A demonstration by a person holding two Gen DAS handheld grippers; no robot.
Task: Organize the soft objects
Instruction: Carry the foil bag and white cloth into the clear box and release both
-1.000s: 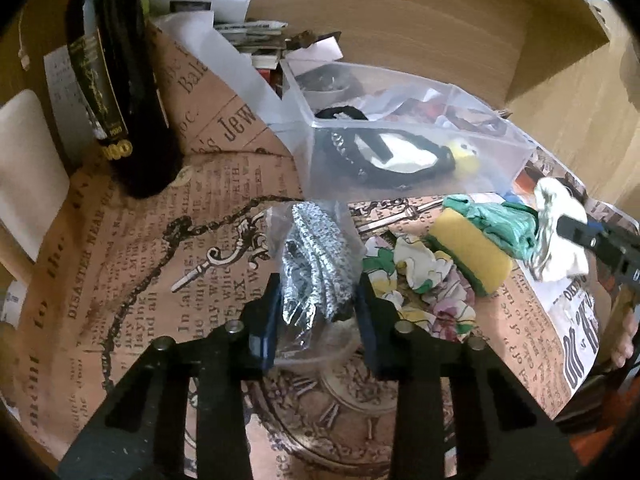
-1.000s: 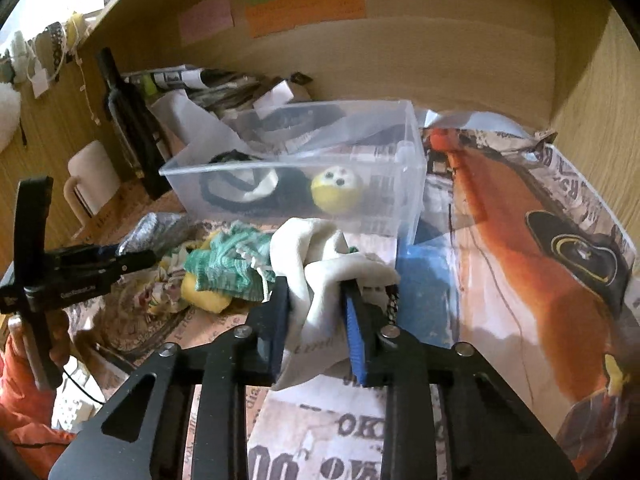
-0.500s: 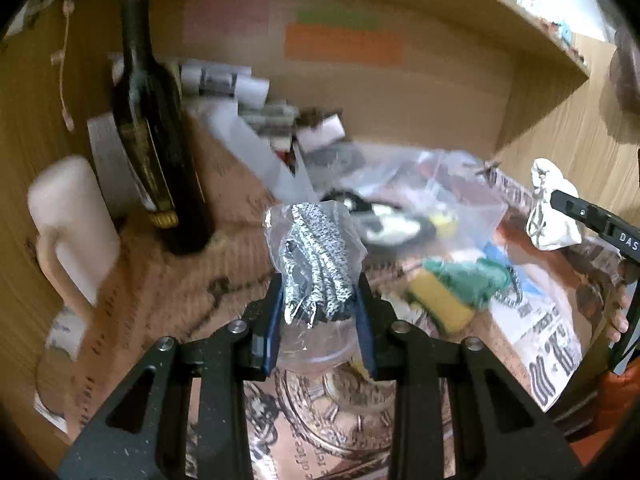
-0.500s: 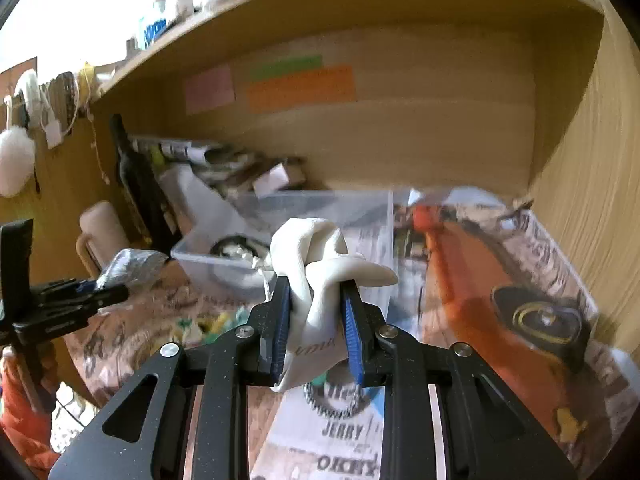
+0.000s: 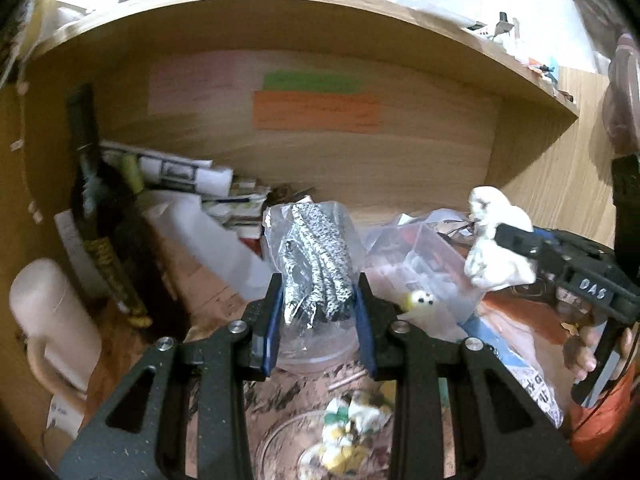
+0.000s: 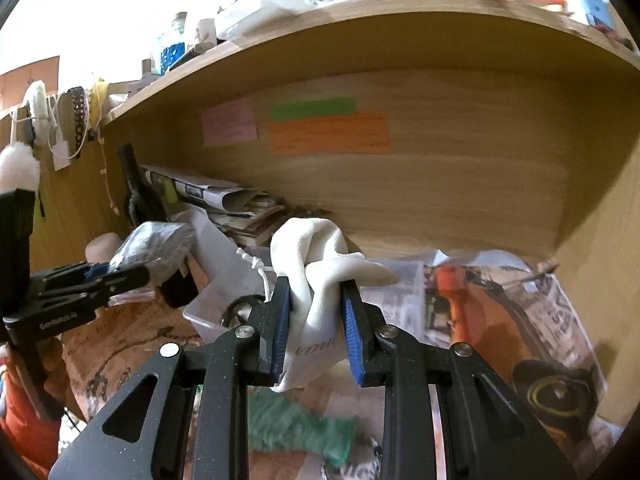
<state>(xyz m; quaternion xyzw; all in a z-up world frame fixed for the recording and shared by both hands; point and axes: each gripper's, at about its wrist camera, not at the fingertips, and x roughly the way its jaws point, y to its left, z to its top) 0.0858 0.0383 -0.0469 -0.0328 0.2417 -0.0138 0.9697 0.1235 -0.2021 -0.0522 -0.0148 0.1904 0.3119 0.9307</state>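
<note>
While both tools are held up in the air in front of a wooden alcove [image 5: 420, 160], a cluttered tabletop covered with printed paper [image 6: 500, 300] is seen below them. On the back panel, an orange note [image 5: 316, 112] is stuck beneath a green one, at twelve o'clock in the left wrist view. A dark bottle [image 5: 100, 216] is stood at nine o'clock of that view, with a cream mug [image 5: 52, 320] lower down at about eight o'clock. A clear plastic bin [image 5: 424, 272] is set at about three o'clock of the left gripper's tips, and a small yellow toy [image 5: 418, 300] is seen through its wall. The left gripper [image 5: 318, 316] is closed only part of the way, its blue pads being pressed against a clear plastic bag of speckled black-and-white fabric [image 5: 316, 264], which is carried clear of the table. The right gripper [image 6: 316, 320] is narrowed further, and a knotted white cloth [image 6: 316, 276] is pinched between its pads, with a loose end hung below them; the same cloth is seen at three o'clock in the left wrist view, held above the bin's far side. On the table, a green cloth [image 6: 296, 420] is left at six o'clock beneath the right gripper, and a crumpled floral cloth [image 5: 352, 428] is left at six o'clock beneath the left one. Fingers of a hand [image 5: 584, 356] are seen wrapped on the right tool's handle.
</note>
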